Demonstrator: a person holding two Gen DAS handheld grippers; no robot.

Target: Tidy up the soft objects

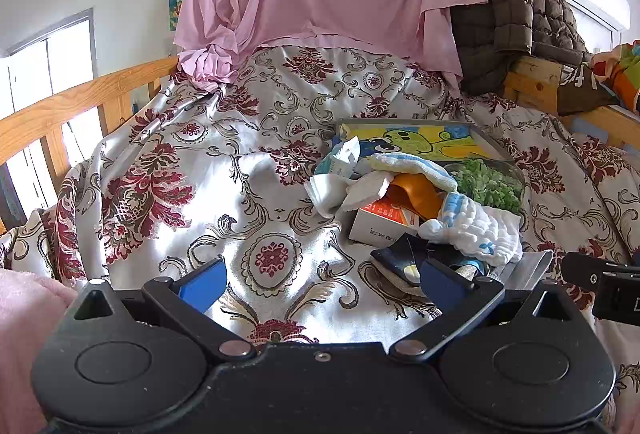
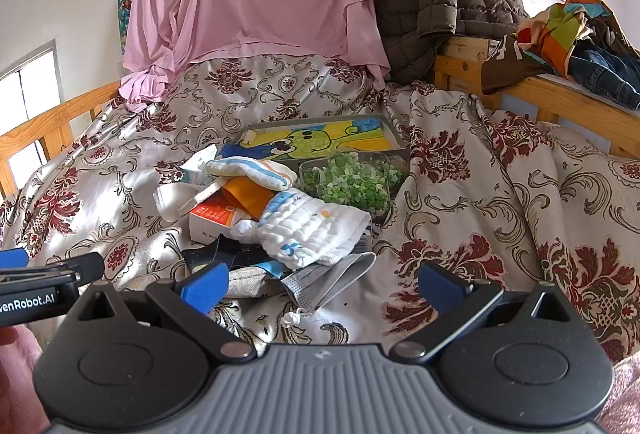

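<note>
Both grippers hover low over the floral bedspread [image 1: 160,170], left gripper [image 1: 320,280] and right gripper [image 2: 326,284] each spread wide, nothing held. Soft pile ahead: white quilted cloth [image 2: 312,230] atop, touching the green plant box [image 2: 352,182]. Grey face mask [image 2: 328,280] just nearer than the cloth, between the right fingers.
</note>
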